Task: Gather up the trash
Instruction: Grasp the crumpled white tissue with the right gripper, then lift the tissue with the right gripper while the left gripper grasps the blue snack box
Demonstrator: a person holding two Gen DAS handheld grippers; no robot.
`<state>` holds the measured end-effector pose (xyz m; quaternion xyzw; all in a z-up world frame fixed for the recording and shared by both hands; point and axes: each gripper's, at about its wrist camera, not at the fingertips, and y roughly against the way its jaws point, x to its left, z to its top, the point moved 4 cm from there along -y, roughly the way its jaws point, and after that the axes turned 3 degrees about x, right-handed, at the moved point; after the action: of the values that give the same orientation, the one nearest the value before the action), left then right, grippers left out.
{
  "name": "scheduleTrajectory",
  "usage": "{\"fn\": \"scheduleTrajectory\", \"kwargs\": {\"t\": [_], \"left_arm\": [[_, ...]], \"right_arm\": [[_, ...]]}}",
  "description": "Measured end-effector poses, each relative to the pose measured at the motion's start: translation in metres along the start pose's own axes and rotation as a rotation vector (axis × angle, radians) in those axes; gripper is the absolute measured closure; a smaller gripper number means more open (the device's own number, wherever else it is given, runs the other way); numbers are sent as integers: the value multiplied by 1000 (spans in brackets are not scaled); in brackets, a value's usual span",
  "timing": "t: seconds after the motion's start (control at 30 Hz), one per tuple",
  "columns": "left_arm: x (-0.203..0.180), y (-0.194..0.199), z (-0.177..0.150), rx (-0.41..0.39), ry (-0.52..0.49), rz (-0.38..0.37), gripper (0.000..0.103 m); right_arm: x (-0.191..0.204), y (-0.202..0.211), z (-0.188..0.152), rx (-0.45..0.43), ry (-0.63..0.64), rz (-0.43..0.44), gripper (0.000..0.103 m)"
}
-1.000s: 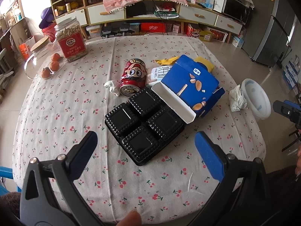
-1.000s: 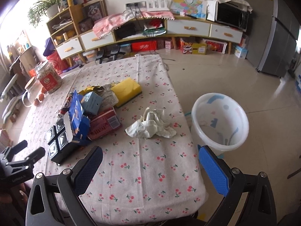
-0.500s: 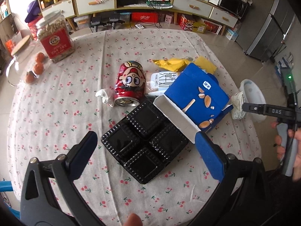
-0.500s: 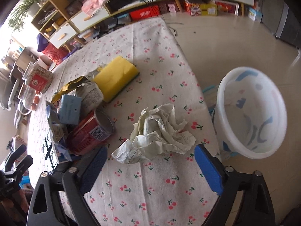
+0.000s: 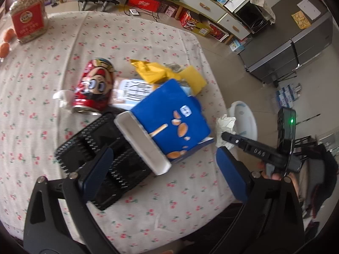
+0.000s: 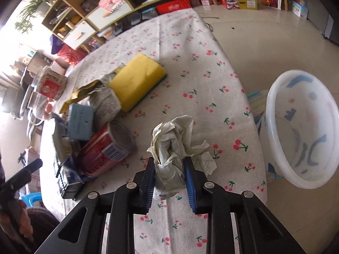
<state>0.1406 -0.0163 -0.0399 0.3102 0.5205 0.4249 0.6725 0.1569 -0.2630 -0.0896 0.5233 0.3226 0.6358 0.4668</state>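
A crumpled paper point(image 6: 173, 141) lies near the right edge of the cherry-print table point(image 6: 190, 42). My right gripper point(image 6: 169, 167) is closing on it, and both pads press its near end. In the left wrist view the same paper point(image 5: 225, 124) shows beyond the right gripper's black finger point(image 5: 250, 148). My left gripper point(image 5: 162, 160) hovers wide open, its jaws just starting to close, over the white end flap of a blue snack box point(image 5: 173, 114) and a black plastic tray point(image 5: 89, 144), touching neither. A red can point(image 5: 95, 84) and a yellow wrapper point(image 5: 152, 72) lie behind them.
A white plastic basin point(image 6: 275, 127) stands on the floor just past the table's right edge. A yellow sponge point(image 6: 137, 80), a pale blue small box point(image 6: 81, 120) and a grey wrapper lie mid-table. A glass jar point(image 5: 27, 23) stands at the far left.
My right gripper came down over the crumpled paper and its jaws narrowed onto it. My left gripper tilted further down and shifted toward the blue box, now closer and larger in view.
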Motion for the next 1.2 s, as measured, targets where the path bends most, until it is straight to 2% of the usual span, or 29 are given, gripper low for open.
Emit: {"fn": "scheduleTrajectory", "kwargs": {"t": [0.1, 0.27, 0.3, 0.33, 0.37, 0.57, 0.77, 0.87, 0.97, 1.03, 1.13, 1.2], "left_arm": [[-11, -5, 8, 13, 20, -33, 10], [-13, -6, 19, -9, 21, 24, 11], [-12, -6, 19, -8, 28, 29, 16], [-10, -8, 21, 0, 34, 31, 21], [-10, -12, 22, 14, 42, 28, 22], [-18, -20, 33, 30, 63, 6, 24], [-26, -40, 35, 76, 21, 126, 25], [-26, -39, 32, 64, -18, 157, 37], [-21, -33, 30, 55, -17, 154, 55], [-19, -26, 29, 39, -14, 143, 76], [-17, -15, 27, -3, -25, 150, 90], [-15, -9, 26, -24, -36, 154, 94]], "right_arm": [[-6, 12, -2, -29, -12, 15, 76], [-17, 26, -7, -58, -36, 20, 76], [-18, 27, -8, -60, -40, 22, 76], [-21, 29, -9, -63, -43, 20, 76], [-22, 28, -7, -65, -44, 17, 76], [-34, 34, -10, -79, -66, 20, 76], [-37, 36, -12, -85, -69, 24, 76], [-36, 37, -12, -88, -66, 27, 76], [-36, 39, -11, -96, -62, 28, 76], [-37, 41, -10, -103, -62, 29, 76], [-37, 44, -9, -117, -61, 30, 76], [-37, 48, -9, -130, -58, 28, 76]]}}
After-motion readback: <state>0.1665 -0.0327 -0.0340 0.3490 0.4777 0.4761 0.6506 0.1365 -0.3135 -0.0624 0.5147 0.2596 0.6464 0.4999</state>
